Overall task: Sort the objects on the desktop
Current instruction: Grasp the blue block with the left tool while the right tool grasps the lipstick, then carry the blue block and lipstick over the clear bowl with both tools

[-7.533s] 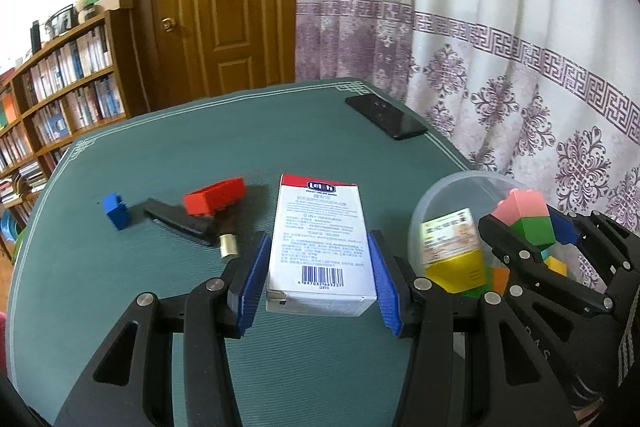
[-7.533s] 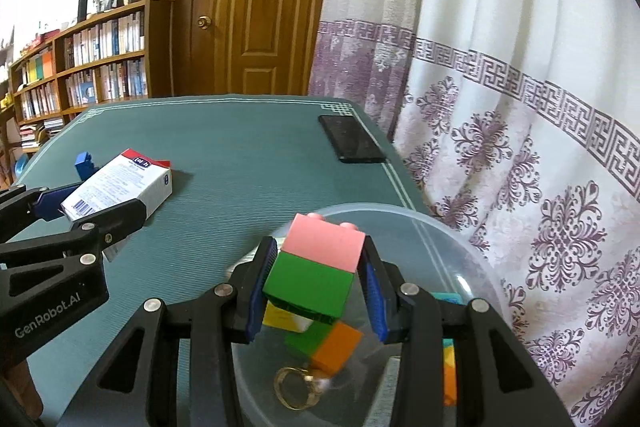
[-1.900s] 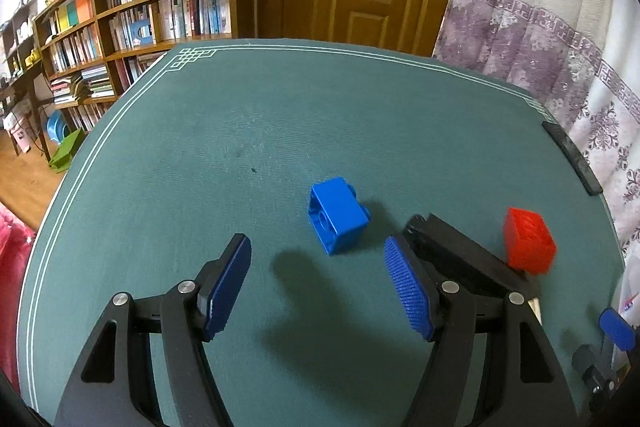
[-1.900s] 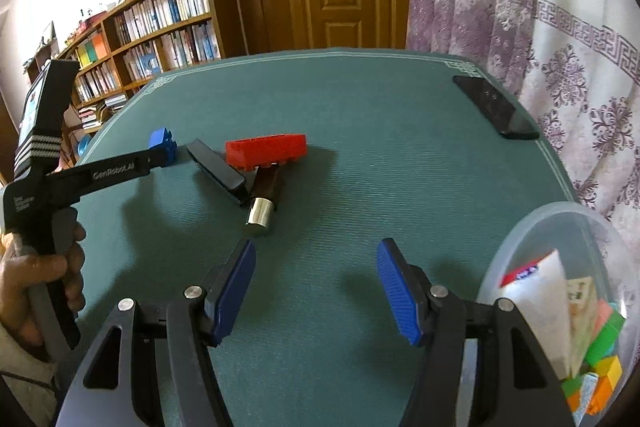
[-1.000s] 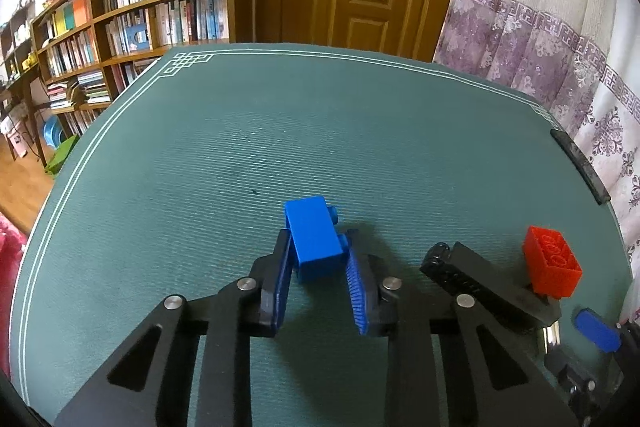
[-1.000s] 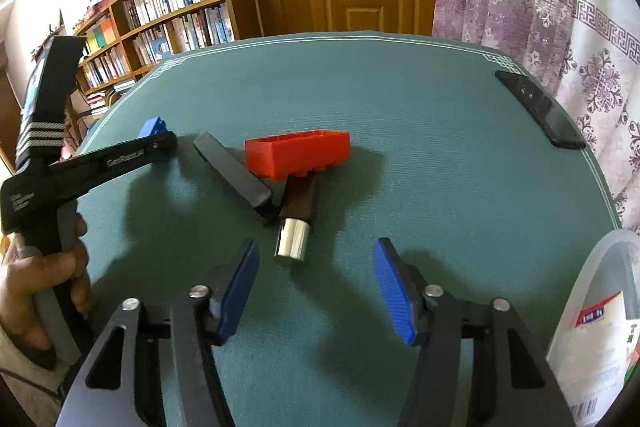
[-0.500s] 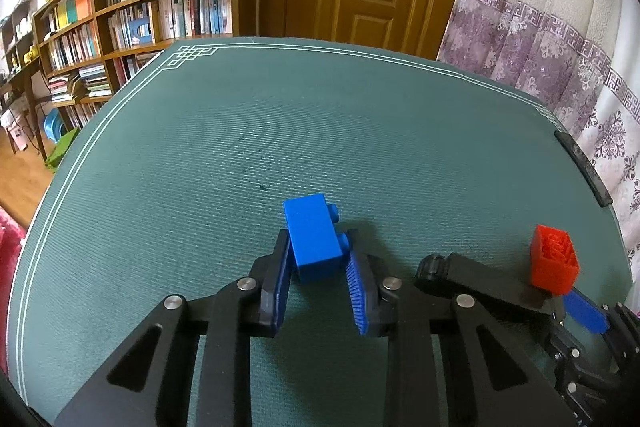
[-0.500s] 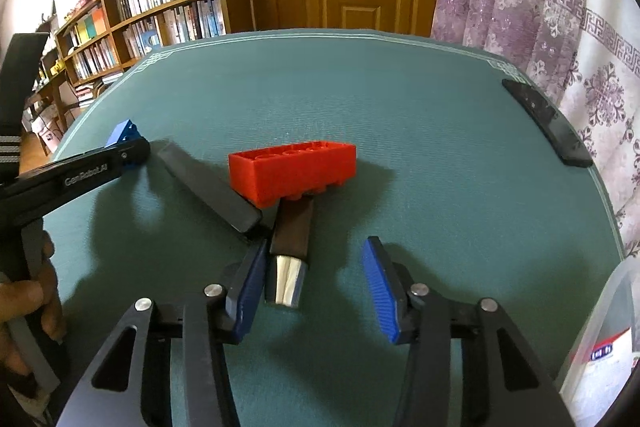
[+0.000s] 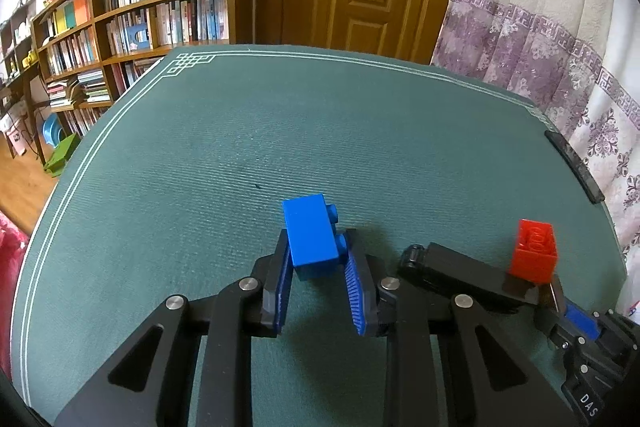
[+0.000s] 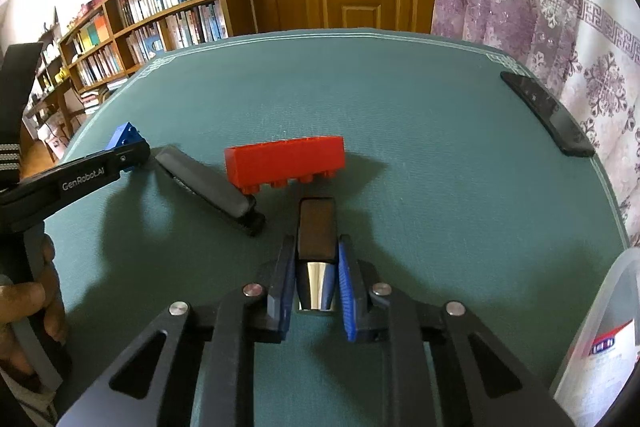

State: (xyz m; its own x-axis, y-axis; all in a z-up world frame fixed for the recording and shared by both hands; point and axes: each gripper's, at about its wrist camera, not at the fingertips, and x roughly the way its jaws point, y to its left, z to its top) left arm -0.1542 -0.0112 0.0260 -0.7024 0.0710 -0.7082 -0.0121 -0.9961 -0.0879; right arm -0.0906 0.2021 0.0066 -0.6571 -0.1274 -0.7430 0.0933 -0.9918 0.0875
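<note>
The left gripper [image 9: 318, 243] grips a blue brick [image 9: 308, 227] just above the green tabletop [image 9: 240, 147], and its jaws are still closing on the brick's sides. In the right wrist view the right gripper [image 10: 315, 246] has its jaws closing onto a dark lipstick tube with a silver end [image 10: 316, 223], pads against both sides. Just beyond the tube lies a long red brick [image 10: 284, 161], with a flat black bar [image 10: 204, 183] to its left. The left gripper [image 10: 128, 147] and blue brick [image 10: 126, 133] show at the far left there.
A black phone [image 10: 548, 115] lies near the table's right edge by the curtain. A clear plastic bowl [image 10: 600, 327] holding a white box stands at the lower right. A person's hand [image 10: 28, 299] holds the left tool. Bookshelves and a wooden door stand behind.
The right gripper's jaws have come together onto the lipstick tube, which a second ago lay ahead of them. The left gripper has stayed shut on the blue brick.
</note>
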